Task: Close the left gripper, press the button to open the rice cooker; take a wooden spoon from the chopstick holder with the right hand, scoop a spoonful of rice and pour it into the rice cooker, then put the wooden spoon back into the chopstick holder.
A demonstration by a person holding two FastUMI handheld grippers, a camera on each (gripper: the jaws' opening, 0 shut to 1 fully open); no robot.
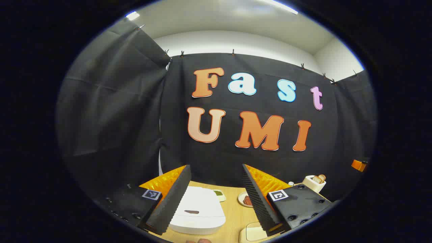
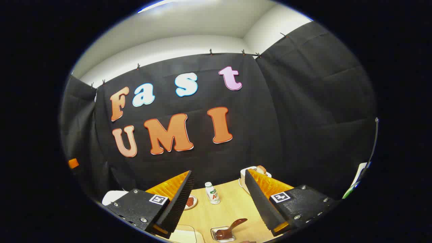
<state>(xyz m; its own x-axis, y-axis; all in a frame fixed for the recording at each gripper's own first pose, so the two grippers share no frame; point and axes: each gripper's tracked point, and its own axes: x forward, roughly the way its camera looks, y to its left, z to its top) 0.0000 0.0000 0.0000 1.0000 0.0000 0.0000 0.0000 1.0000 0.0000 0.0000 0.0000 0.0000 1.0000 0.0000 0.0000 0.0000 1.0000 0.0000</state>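
Both your hand-held grippers hang wide open above the bench (image 1: 233, 209), gripping nothing.

In the left gripper view, your left hand-held gripper (image 1: 216, 199) frames the white rice cooker (image 1: 199, 211), lid down, on the near left of the bench; a small plate (image 1: 245, 199) sits just right of it. In the right gripper view, your right hand-held gripper (image 2: 219, 202) spreads over a white bottle (image 2: 212, 193) farther off, and the wooden spoon (image 2: 233, 227) lies nearer, resting in a small clear dish (image 2: 216, 233).
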